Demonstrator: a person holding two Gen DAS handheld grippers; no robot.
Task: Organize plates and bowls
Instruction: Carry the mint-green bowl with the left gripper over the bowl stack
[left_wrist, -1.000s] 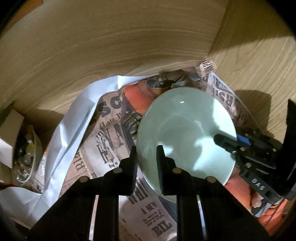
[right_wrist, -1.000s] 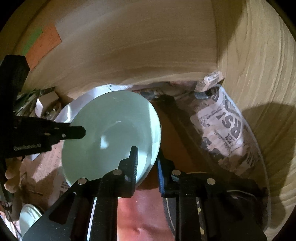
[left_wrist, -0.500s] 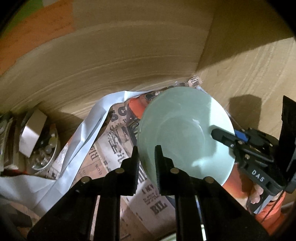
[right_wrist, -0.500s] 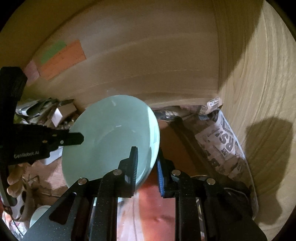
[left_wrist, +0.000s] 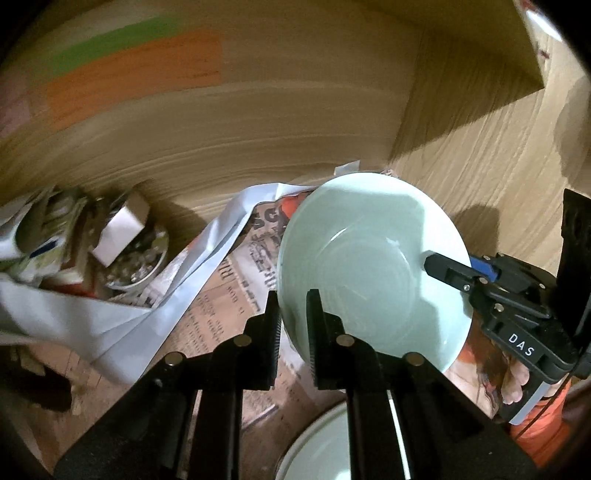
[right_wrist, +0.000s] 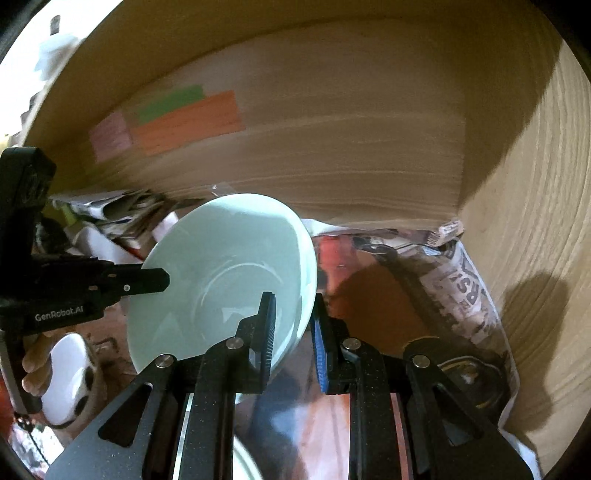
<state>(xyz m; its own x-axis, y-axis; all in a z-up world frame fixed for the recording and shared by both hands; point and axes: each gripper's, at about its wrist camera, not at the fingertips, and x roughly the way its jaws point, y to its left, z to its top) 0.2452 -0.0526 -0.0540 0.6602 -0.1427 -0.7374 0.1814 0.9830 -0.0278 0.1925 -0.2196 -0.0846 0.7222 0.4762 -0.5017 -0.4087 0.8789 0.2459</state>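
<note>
A pale green bowl (left_wrist: 373, 266) hangs tilted in the air inside a wooden cabinet, held from two sides. My left gripper (left_wrist: 292, 325) is shut on its near left rim. My right gripper (right_wrist: 293, 325) is shut on the opposite rim of the same bowl (right_wrist: 221, 273). Each gripper shows in the other's view: the right gripper (left_wrist: 439, 267) clamps the rim at the right, the left gripper (right_wrist: 155, 280) at the left. Another pale bowl (left_wrist: 317, 446) lies below, only its rim showing between my fingers.
Newspaper (left_wrist: 236, 280) and white paper (left_wrist: 207, 258) line the shelf floor. A metal dish with clutter (left_wrist: 136, 258) sits at the left. Wooden walls (right_wrist: 535, 206) close in behind and at the right. Coloured sticky notes (right_wrist: 184, 118) mark the back wall.
Both grippers have risen with the bowl, lifting it off the newspaper. More of the back wall, the sticky notes and a second bowl underneath have come into view.
</note>
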